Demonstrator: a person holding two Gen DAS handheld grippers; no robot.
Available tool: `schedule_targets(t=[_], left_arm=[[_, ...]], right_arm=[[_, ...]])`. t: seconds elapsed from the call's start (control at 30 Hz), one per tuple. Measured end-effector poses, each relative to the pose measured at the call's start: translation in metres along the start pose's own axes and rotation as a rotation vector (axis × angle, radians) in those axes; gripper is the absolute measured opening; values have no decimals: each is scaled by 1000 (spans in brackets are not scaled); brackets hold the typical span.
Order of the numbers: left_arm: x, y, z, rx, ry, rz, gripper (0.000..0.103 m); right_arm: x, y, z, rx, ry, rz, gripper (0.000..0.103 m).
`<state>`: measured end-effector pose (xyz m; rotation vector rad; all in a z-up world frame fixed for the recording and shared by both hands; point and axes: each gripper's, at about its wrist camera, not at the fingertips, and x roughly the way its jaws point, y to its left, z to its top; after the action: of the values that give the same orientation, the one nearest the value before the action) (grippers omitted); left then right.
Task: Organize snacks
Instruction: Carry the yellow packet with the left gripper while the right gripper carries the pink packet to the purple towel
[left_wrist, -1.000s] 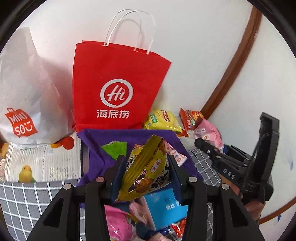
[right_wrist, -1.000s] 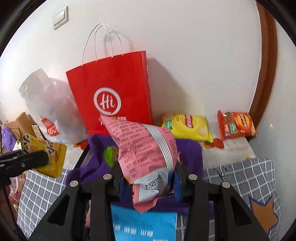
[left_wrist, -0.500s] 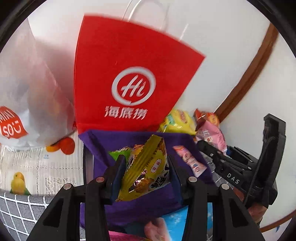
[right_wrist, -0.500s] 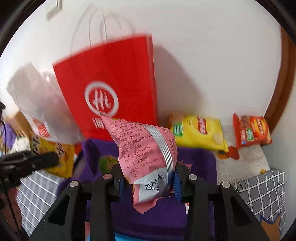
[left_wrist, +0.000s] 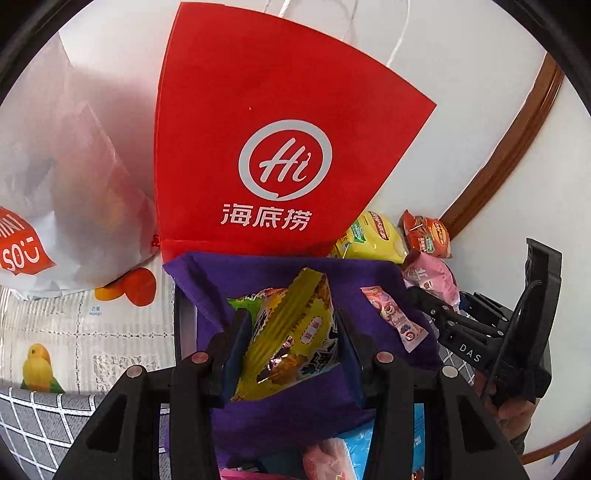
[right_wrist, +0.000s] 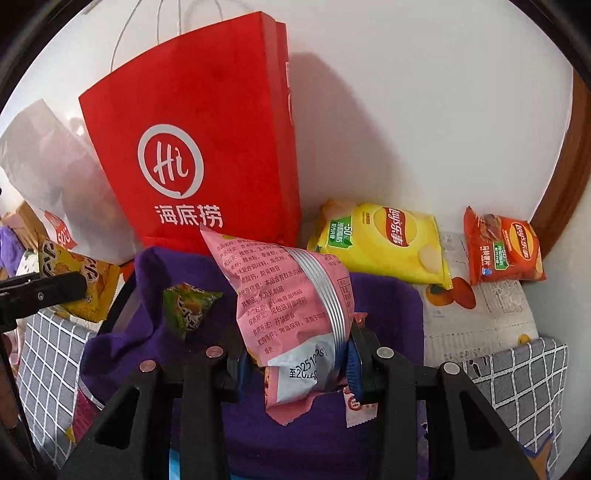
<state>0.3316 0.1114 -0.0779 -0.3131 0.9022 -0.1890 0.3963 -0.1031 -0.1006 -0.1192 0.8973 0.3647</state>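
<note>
My left gripper (left_wrist: 288, 347) is shut on a yellow snack packet (left_wrist: 291, 332) and holds it over a purple cloth bin (left_wrist: 258, 273). My right gripper (right_wrist: 295, 362) is shut on a pink snack packet (right_wrist: 291, 299) over the same purple bin (right_wrist: 388, 306). In the bin lie a green packet (right_wrist: 186, 308) and a small pink sachet (left_wrist: 393, 319). The right gripper with its pink packet (left_wrist: 432, 280) shows at the right of the left wrist view. The left gripper's finger (right_wrist: 40, 295) and yellow packet (right_wrist: 79, 277) show at the left of the right wrist view.
A red paper bag (left_wrist: 280, 147) (right_wrist: 199, 147) stands against the wall behind the bin. A white plastic bag (left_wrist: 59, 177) is to its left. A yellow chip bag (right_wrist: 384, 243) and an orange chip bag (right_wrist: 502, 247) lie to the right near a brown door frame (left_wrist: 502, 155).
Both grippers have moved forward with their packets, closer to the red bag and over the purple bin. Both stay shut.
</note>
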Motion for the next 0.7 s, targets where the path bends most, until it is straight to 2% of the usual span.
schedule_targets(t=[0.7], left_arm=[[30, -4, -10, 15, 91, 51, 43]], right_arm=[[32, -4, -11, -25, 138, -15, 40]])
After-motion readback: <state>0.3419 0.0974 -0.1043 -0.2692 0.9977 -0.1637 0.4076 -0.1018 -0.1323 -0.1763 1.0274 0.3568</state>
